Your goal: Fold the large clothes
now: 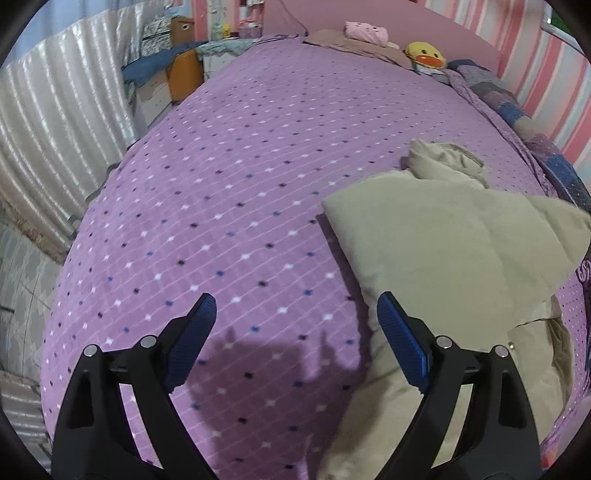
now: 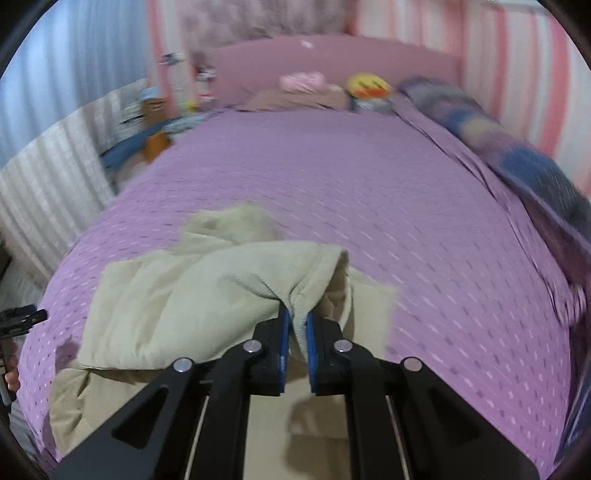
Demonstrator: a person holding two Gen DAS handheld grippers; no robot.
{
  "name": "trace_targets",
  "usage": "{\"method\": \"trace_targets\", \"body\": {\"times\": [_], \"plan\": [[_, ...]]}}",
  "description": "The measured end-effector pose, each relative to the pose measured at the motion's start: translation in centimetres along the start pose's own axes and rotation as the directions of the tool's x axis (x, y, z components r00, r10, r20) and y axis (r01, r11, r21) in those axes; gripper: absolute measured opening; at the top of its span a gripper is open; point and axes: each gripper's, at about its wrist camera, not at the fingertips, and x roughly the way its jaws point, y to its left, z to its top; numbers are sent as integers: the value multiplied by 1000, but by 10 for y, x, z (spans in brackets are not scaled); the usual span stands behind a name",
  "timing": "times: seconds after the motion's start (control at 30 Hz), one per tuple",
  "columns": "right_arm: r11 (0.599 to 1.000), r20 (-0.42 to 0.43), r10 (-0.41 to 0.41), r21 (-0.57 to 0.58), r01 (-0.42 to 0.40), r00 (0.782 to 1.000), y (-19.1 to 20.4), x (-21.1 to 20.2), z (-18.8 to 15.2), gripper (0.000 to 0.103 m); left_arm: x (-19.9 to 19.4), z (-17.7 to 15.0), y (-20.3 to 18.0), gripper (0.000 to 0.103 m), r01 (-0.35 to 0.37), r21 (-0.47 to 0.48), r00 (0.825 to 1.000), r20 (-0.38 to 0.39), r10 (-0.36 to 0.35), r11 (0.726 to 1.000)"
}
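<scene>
Right gripper (image 2: 296, 325) was what carried the work at this moment: its 2 blue pads (image 2: 283, 334) were pressed together on a bunched edge of the beige garment (image 2: 192, 306), pinching the cloth and lifting that fold up off the purple bedspread (image 2: 406, 206). I judged this to be the middle of a fold, with 1 side of the garment being drawn across the rest of it. The right wrist view was blurred, so I could not tell which part of the garment I had hold of, a sleeve or a hem. My left gripper (image 1: 295, 325) hung spread wide over the bedspread, holding nothing, its right-hand pad (image 1: 402, 339) just over the near edge of the garment; whether it touched the cloth I could not tell. The garment lay toward the near side of the bed, partly doubled over, with a loose rumpled bit at its far end and more cloth trailing toward me. A yellow plush toy (image 1: 424, 54) and a pink folded cloth (image 1: 365, 31) sat well apart from it by the headboard. As I saw it, the next move called for laying the pinched edge flat across the body of the garment, while the left gripper pinned or squared the near edge so the layers did not slide.
</scene>
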Motion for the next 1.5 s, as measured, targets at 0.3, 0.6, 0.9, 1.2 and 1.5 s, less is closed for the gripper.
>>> {"method": "trace_targets", "body": {"times": [0.3,0.6,0.9,1.2,1.5], "plan": [[996,-200,-36,68,51,979,-54,53,-56,42,6,6,-47,88,9,84,1000,-16,-8,996],[974,-94,-50,214,69,994,-103,19,-33,53,-8,24,-81,97,14,92,1000,25,-17,996],[995,-75,72,69,-67,995,-4,55,-1,72,11,42,-147,96,59,98,998,-11,-58,993],[995,-181,90,-28,-97,979,51,99,2,16,62,48,-193,10,36,115,990,-141,-19,993],[993,-321,115,52,-103,940,39,148,-8,2,109,46,-191,0,1,106,963,-267,27,994]]}}
